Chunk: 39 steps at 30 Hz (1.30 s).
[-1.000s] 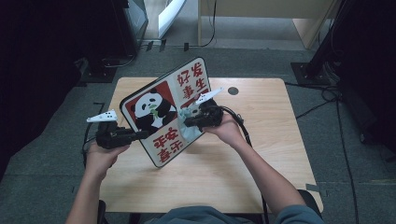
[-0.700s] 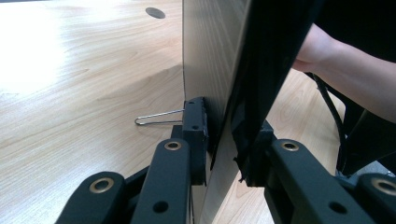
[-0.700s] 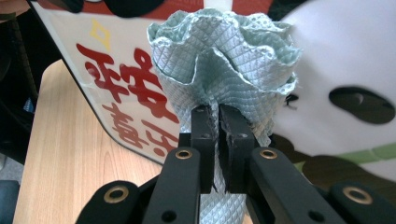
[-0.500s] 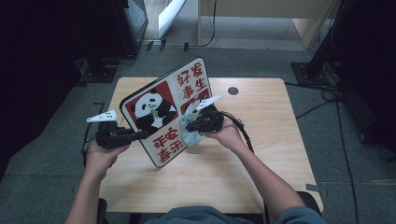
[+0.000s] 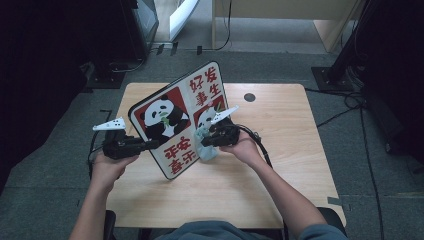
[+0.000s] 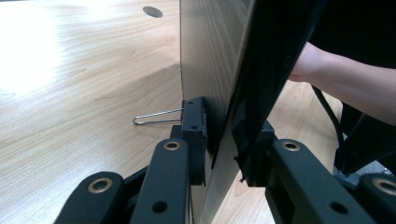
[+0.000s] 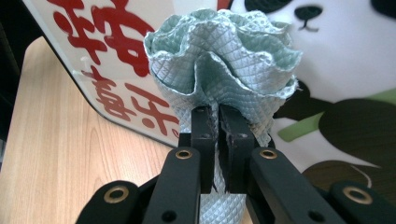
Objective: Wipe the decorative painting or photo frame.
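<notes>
Panda sign board (image 5: 176, 122) standing tilted on the wooden table (image 5: 280, 165), left gripper (image 5: 150, 145) pinching its edge tight, right gripper (image 5: 206, 141) squeezing a bunched pale green cloth (image 7: 224, 60) against the board's picture side

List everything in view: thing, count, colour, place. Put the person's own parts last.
panda board: one, white and red with black pandas and red characters; held tilted on edge over the table's middle, its lower left edge in the left gripper.
cloth: one, pale green, quilted; bunched in the right gripper against the board's printed face.
wire clip: one, silver; beside the board's back near the left jaw.
table: one, light wood; under everything.
table hole: one, dark; far right part of the top.
left hand-held gripper: one, black; shut on the board.
right hand-held gripper: one, black; shut on the cloth.
forearms: two, bare; enter from the bottom.
</notes>
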Motion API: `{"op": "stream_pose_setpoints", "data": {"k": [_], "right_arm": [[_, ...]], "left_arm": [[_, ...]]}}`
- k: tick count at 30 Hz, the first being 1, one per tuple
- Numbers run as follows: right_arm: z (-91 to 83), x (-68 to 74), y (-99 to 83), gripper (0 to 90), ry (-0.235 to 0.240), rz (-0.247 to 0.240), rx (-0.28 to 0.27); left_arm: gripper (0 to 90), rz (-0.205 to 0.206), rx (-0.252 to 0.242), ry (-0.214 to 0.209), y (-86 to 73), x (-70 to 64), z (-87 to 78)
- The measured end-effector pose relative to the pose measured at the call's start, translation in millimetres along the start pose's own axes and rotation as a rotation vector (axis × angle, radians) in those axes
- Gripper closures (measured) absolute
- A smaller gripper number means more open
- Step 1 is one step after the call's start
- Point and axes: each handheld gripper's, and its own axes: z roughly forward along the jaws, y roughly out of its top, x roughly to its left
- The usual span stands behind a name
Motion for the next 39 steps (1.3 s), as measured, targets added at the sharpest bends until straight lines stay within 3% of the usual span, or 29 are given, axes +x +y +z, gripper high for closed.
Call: {"op": "stream_pose_setpoints", "data": {"k": [6, 18, 28, 39], "right_arm": [[-2.4, 0.9, 1.0, 86.3, 0.019, 0.012, 0.008], [-22.2, 15.2, 22.9, 86.7, 0.035, -0.011, -0.042], [-40.8, 29.6, 57.8, 86.9, 0.032, -0.058, -0.087], [-61.4, 48.0, 111.9, 87.0, 0.023, -0.127, -0.117]], "left_arm": [[75.4, -0.004, 0.002, -0.002, 0.3, 0.4, 0.0], [69.2, -0.015, -0.003, 0.005, -1.0, 2.4, 0.0], [62.5, -0.021, -0.004, 0.006, -2.6, 3.8, 0.2], [56.9, -0.015, -0.001, 0.018, -3.4, 3.3, 0.0]]}}
